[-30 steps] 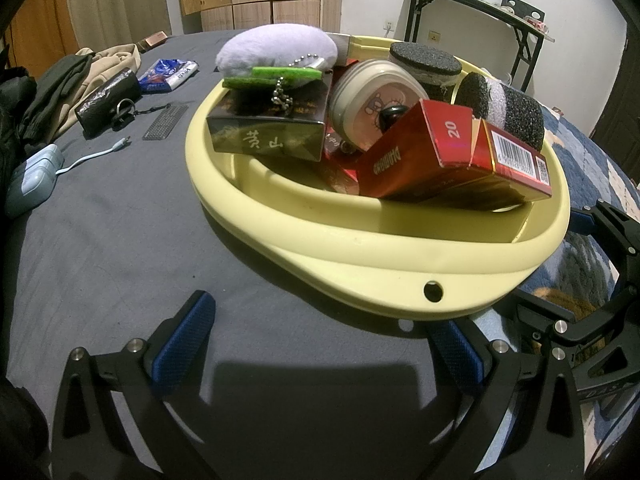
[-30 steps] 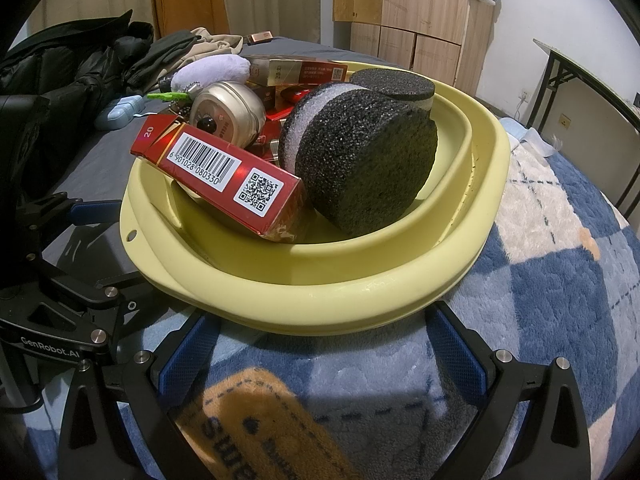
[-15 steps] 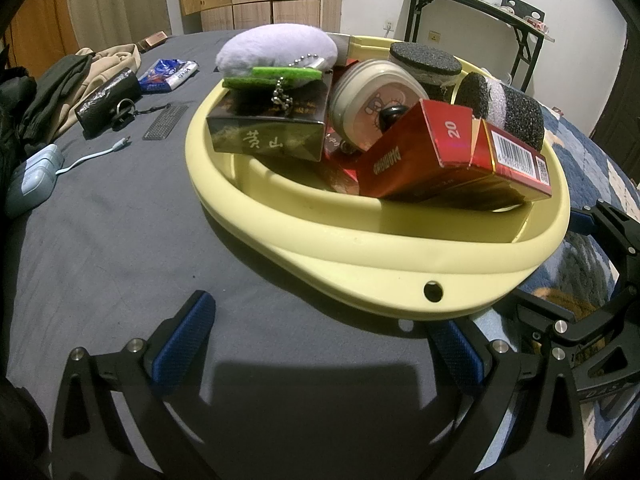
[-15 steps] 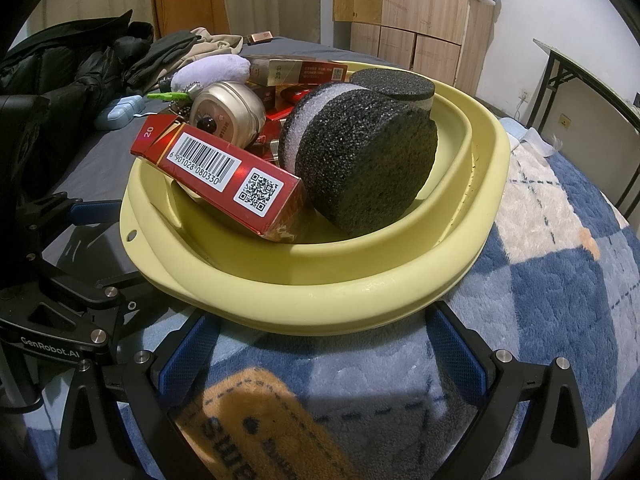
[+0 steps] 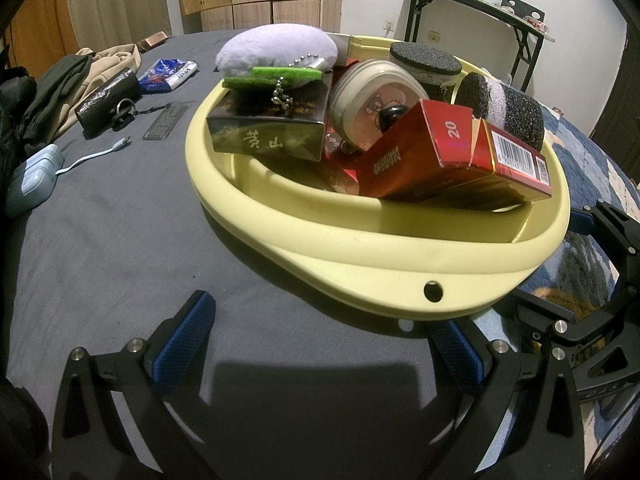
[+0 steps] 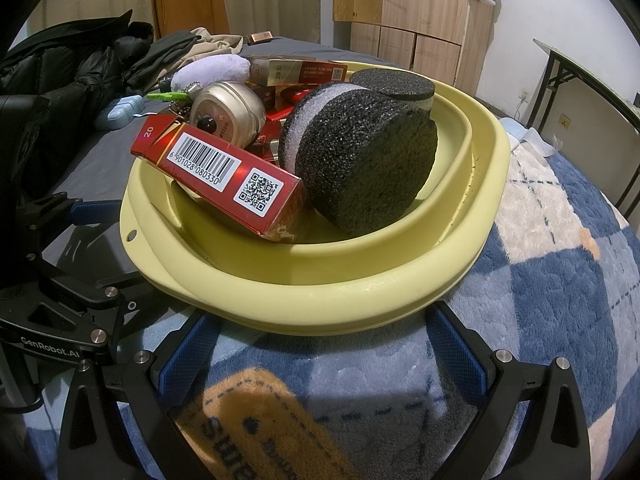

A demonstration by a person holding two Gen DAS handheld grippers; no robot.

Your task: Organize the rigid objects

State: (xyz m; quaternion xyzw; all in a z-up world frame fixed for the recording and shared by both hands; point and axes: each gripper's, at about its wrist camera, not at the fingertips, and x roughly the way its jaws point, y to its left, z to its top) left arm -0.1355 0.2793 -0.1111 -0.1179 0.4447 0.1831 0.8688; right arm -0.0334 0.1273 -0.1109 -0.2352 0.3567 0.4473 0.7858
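Observation:
A pale yellow basin (image 5: pixel 384 268) (image 6: pixel 360 300) sits on the bed, piled with rigid items. Inside lie a red carton (image 5: pixel 452 160) (image 6: pixel 224 176), a dark box with gold characters (image 5: pixel 268 128), a round tin (image 5: pixel 372 100) (image 6: pixel 230 108), two black foam discs (image 5: pixel 504 112) (image 6: pixel 364 168) and a lilac plush keychain (image 5: pixel 276 50). My left gripper (image 5: pixel 320 348) stands open just short of the basin's near rim, nothing between its blue pads. At the other side, my right gripper (image 6: pixel 320 356) is open too, its fingers straddling the rim from below.
On the grey sheet to the left lie a black pouch (image 5: pixel 106 98), a blue snack packet (image 5: pixel 168 74), a small comb (image 5: pixel 166 122), a pale blue charger with cable (image 5: pixel 32 176) and heaped clothes (image 6: pixel 80 68). A blue checked blanket (image 6: pixel 560 280) covers the right. A folding table (image 5: pixel 480 12) stands behind.

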